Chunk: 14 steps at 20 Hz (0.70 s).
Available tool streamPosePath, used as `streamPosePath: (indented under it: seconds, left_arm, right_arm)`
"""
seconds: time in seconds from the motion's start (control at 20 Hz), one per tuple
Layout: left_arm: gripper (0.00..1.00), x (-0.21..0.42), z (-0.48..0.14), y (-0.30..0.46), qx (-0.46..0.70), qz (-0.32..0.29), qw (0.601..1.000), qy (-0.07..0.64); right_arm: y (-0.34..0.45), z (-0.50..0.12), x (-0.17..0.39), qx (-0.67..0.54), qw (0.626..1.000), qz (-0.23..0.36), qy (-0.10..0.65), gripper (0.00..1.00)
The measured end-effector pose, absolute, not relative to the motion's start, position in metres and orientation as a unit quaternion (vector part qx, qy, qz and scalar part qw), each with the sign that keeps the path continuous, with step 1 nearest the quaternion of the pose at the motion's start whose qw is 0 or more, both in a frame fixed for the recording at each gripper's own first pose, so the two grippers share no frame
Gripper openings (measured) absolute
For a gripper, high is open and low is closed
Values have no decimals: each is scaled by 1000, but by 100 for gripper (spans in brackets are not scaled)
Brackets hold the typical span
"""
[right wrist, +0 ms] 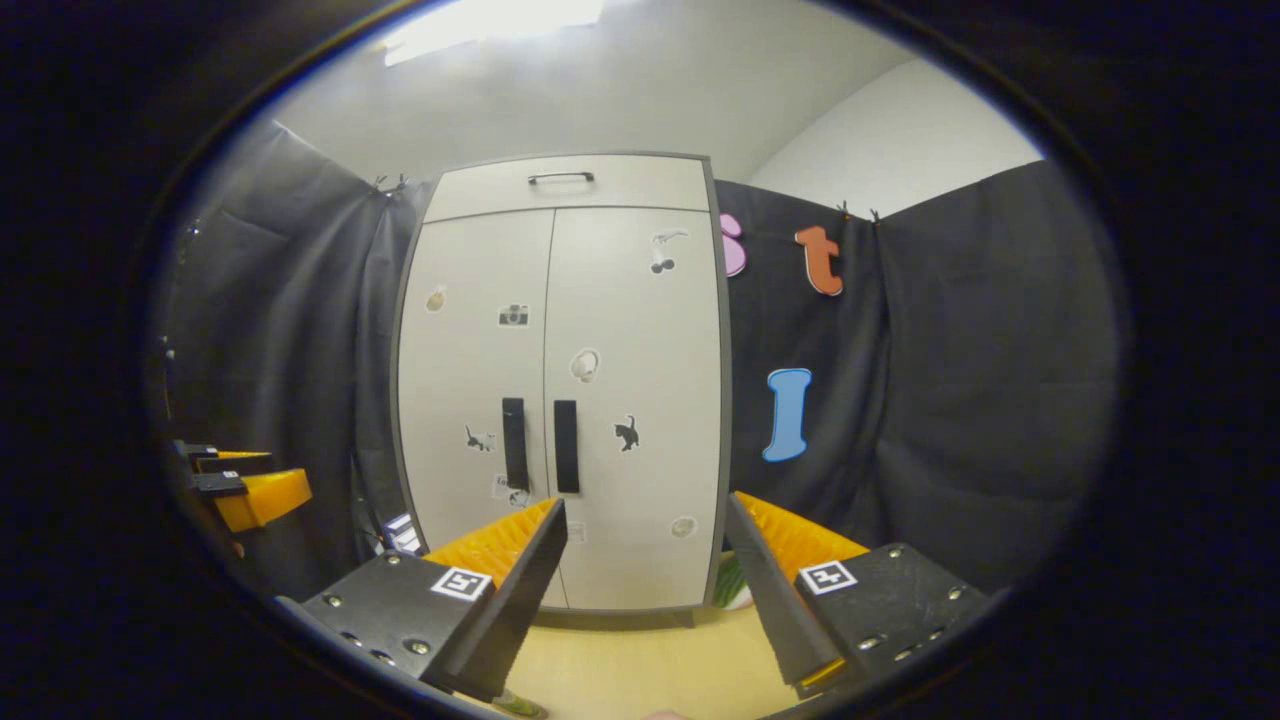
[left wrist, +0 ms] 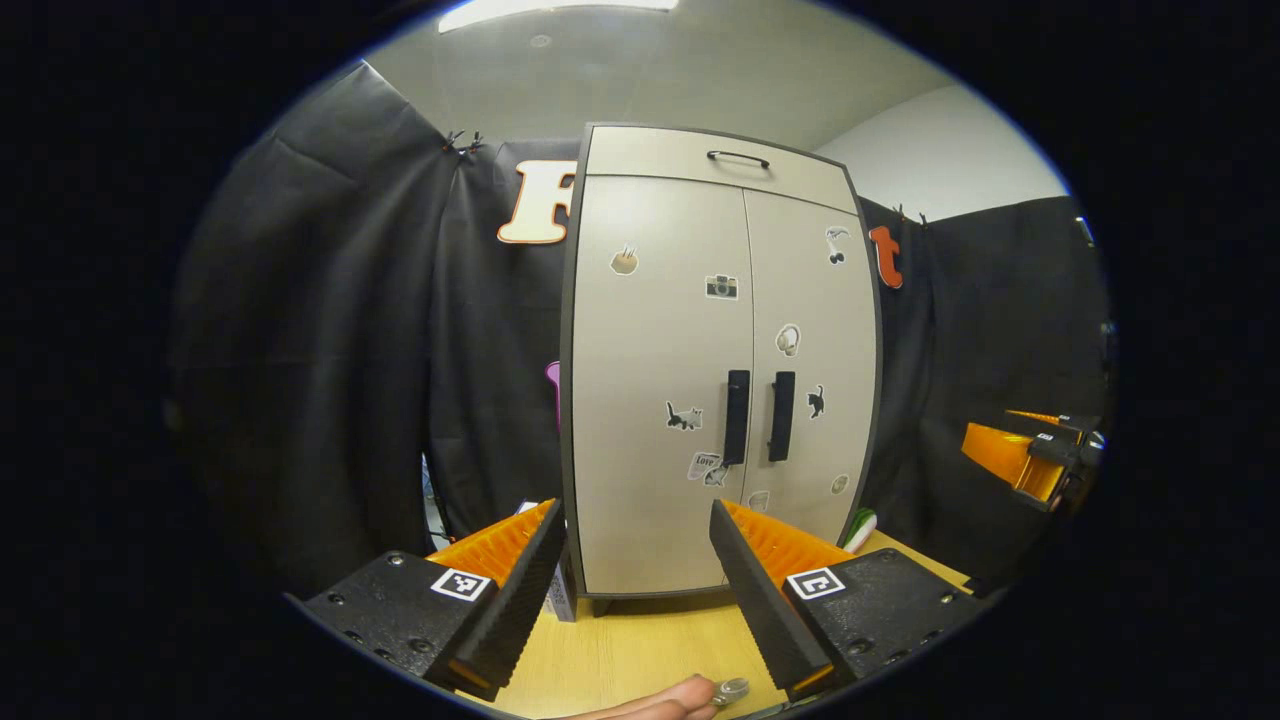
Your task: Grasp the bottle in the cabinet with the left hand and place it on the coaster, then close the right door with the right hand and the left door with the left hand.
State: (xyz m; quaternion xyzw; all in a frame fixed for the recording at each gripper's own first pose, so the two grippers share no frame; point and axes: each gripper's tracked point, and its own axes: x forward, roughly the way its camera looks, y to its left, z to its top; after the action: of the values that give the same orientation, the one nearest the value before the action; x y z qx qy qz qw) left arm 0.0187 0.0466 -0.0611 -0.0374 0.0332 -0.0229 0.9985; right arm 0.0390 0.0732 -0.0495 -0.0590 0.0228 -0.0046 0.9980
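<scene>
Both cabinet doors, the left door and the right door, stand closed, so the bottle is presumably behind them, out of sight. The left tool hangs spread and empty over the worktop, facing the handles at 12 o'clock. The right tool is likewise spread, holding nothing. No step looks begun; next, a door handle needs pulling. I cannot make out a coaster.

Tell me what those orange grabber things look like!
Each tool, left and right, has two wedge-shaped fingers: orange ridged plastic outside, black ribbed padding inside. Each sits on a black block with screws and a small black-and-white square marker.
</scene>
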Motion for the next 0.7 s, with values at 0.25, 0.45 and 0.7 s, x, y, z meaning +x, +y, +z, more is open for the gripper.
streamPosePath:
  seconds: [0.25,0.45,0.7]
  left_arm:
    - [92,30,-62,47,-32,-33,998,34]
    - [92,36,-68,46,-28,-52,998,36]
    - [92,47,-66,40,-36,-71,996,32]
  right_arm:
    - [71,-49,47,-67,997,-22,24,96]
    - [74,-53,47,-60,997,-37,31,99]
    - [86,-55,40,-60,997,-24,35,96]
